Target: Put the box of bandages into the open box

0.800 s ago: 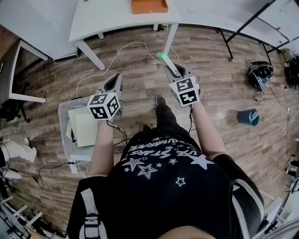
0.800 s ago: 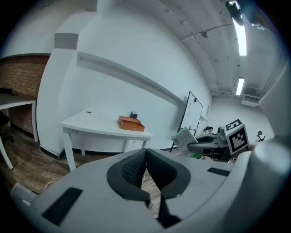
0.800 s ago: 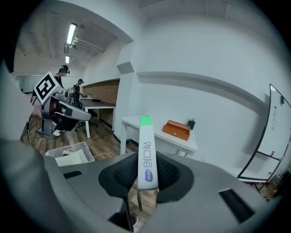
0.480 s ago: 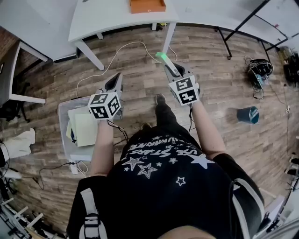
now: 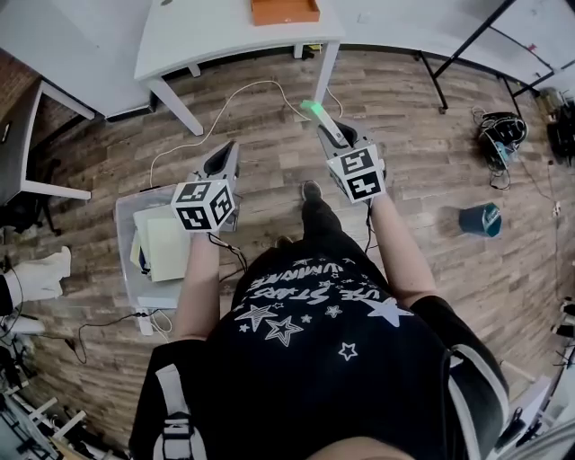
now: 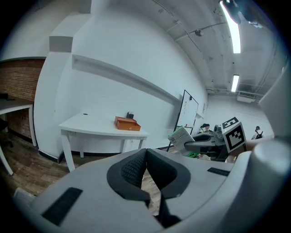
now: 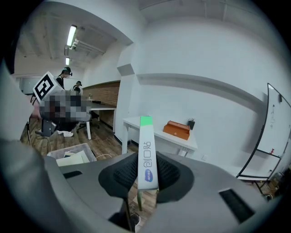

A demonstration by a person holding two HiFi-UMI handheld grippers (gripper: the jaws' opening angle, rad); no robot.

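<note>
The box of bandages point(image 7: 146, 154) is between the two dark pads point(image 7: 122, 175) of the right gripper point(image 7: 146, 172). It is a thin white box with a green end. It stands on its narrow edge and its green end points away from the gripper. The pads press on its two flat sides, so the jaws are partly closed and hold it. In the head view the box of bandages point(image 5: 316, 112) sticks out in front of the right gripper point(image 5: 337, 137), in the air above the wooden floor point(image 5: 269, 117), near one leg of the white table point(image 5: 216, 36).

The left gripper point(image 6: 146, 152) holds nothing. Its pad tips touch each other, and only a small wedge of floor shows lower down between the pads. In the head view the left gripper point(image 5: 223, 157) is beside the right one, and the two are apart.

The open box point(image 5: 286, 11) is orange and stands on the white table, well apart from both grippers. The right gripper view shows this open box point(image 7: 177, 129) behind the held box, a little to the right. A clear plastic bin point(image 5: 126, 216) with papers inside stands on the floor, below the left gripper. A small teal object point(image 5: 478, 220) lies on the floor far to the right.
</note>
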